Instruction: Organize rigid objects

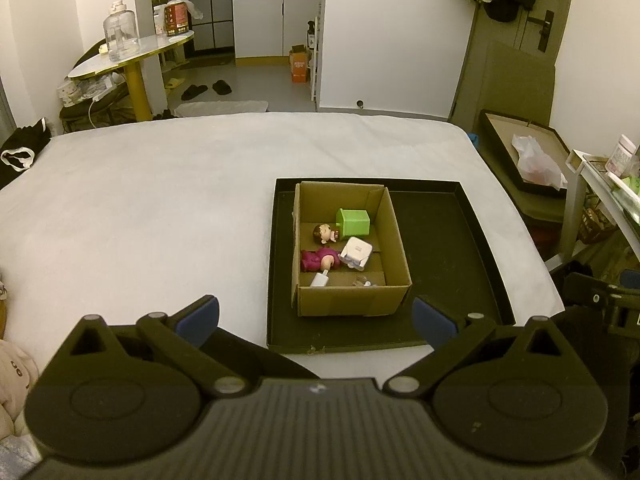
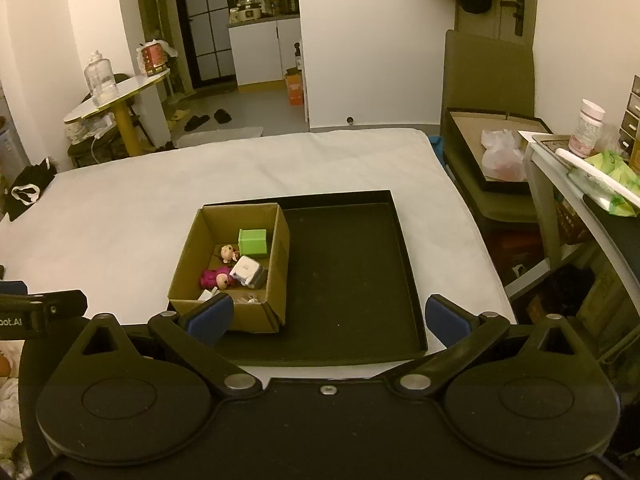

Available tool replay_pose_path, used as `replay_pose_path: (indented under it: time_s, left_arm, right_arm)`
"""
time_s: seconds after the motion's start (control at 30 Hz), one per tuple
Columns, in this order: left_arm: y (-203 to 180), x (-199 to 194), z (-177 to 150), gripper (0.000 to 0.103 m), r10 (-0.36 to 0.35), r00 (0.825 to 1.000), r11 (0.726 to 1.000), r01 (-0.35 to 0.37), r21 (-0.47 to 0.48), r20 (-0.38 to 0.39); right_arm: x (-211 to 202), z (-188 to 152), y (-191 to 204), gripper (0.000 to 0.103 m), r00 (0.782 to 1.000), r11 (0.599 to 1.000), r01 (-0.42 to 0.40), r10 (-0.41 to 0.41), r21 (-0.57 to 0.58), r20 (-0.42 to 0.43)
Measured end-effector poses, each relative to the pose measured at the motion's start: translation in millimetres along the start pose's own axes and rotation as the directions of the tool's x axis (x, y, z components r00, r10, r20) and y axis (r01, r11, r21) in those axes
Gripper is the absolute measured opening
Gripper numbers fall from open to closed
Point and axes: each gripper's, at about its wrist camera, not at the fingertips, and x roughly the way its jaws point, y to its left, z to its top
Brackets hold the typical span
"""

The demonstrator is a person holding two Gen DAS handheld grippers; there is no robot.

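Observation:
A cardboard box stands in the left part of a black tray on the white bed. In the box lie a green cube, a small brown-haired doll, a magenta doll, a white charger block and small white bits. My left gripper is open and empty just before the box. My right gripper is open and empty over the tray's near edge.
The white bed spreads left and behind the tray. A round table with a jar stands beyond it. A shelf and an open box with a plastic bag stand right of the bed.

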Motion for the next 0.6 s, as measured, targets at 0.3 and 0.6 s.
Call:
replay_pose_path:
  time_s: [0.3,0.6]
  left_arm:
    - [-0.3,0.4,-0.6,0.102,-0.001,1.000,1.000,0.001,0.000,0.000]
    - [-0.7,1.5,-1.0,0.102,-0.002,1.000,1.000,0.002,-0.001,-0.003]
  right_arm:
    - [-0.2,-0.1,0.4,0.103,1.000,1.000,0.001,-0.001,-0.001,0.001]
    - [-0.1,-0.5,0.7,0.103,1.000,1.000,0.001,-0.001,0.000,0.001]
